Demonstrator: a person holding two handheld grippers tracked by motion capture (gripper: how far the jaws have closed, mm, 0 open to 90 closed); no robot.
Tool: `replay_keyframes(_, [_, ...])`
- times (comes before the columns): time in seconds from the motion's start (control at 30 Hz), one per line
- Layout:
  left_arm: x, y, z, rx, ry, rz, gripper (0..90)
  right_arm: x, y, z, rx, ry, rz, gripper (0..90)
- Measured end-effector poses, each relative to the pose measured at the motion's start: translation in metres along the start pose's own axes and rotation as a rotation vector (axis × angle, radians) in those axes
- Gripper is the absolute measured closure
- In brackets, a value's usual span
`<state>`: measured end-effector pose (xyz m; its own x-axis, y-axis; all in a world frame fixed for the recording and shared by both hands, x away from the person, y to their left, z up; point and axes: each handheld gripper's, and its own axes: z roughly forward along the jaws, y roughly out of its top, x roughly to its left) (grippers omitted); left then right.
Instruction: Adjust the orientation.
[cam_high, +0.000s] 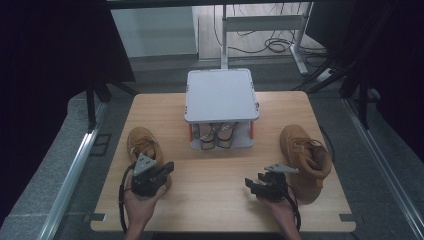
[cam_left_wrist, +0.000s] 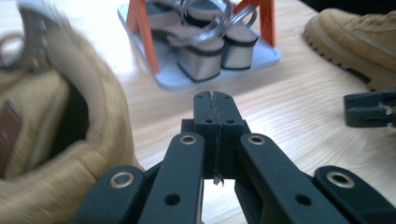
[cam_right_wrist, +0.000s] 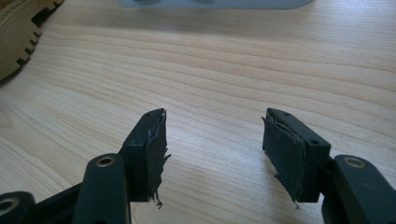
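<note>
In the high view, the left boot lies on the wooden bench at its left side, and the left claw sits just on the near side of it, held in the person's left hand; from above the claw's body overlaps the boot's near end, though whether the two touch cannot be told. The right boot lies at the bench's right side, with the right claw just beside it to the left, held in the right hand and pointing toward the middle of the bench. Between the boots, toward the far edge, stands a small grey rack with orange posts; its top shelf is bare and a pair of sandals sits on the lower shelf. In the left gripper view, the left claw has its jaws pressed together with nothing between them, its tip above bare wood. The left boot is close by at the left of the claw, its open collar facing the camera. Farther off, the sandals rest on the rack base between the orange posts, the right boot lies at the upper right, and the tip of the other claw shows at the right edge. In the right gripper view, the right claw stands wide apart, holding nothing, with bare bench between its worn pads. The lugged sole of a boot shows at the upper left corner, well apart from the jaws.
</note>
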<state>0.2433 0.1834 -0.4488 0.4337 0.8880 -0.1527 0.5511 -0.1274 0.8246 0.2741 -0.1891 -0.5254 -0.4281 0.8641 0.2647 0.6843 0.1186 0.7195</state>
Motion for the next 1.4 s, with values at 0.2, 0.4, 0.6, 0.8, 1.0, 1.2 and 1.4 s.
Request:
replay_keyframes(0.2, [0.004, -0.02, 0.009, 0.018, 0.046, -0.016, 89.9, -0.002, -0.001, 0.0, 0.004, -0.004, 0.004, 39.4])
replay_keyframes(0.4, [0.009, -0.023, 0.019, 0.017, 0.067, -0.039, 90.0, 0.002, -0.001, 0.002, 0.011, -0.005, -0.009, 38.9])
replay_keyframes(0.6, [0.008, -0.025, 0.024, 0.025, 0.12, -0.013, 90.0, 0.0, -0.002, 0.002, 0.011, -0.008, -0.004, 38.8])
replay_keyframes(0.8, [0.011, -0.029, 0.023, 0.034, 0.146, -0.009, 90.0, 0.001, -0.002, 0.002, 0.012, -0.009, -0.008, 38.8])
replay_keyframes(1.0, [0.012, -0.031, 0.021, 0.037, 0.138, -0.005, 90.0, 0.0, -0.002, 0.002, 0.012, -0.009, -0.006, 38.8])
replay_keyframes(1.2, [0.017, -0.033, 0.015, 0.04, 0.122, -0.007, 90.0, -0.001, -0.002, 0.002, 0.01, -0.01, -0.003, 38.8])
replay_keyframes(1.4, [0.023, -0.038, 0.005, 0.04, 0.111, -0.013, 90.0, 0.0, -0.002, 0.002, 0.01, -0.011, -0.006, 38.8])
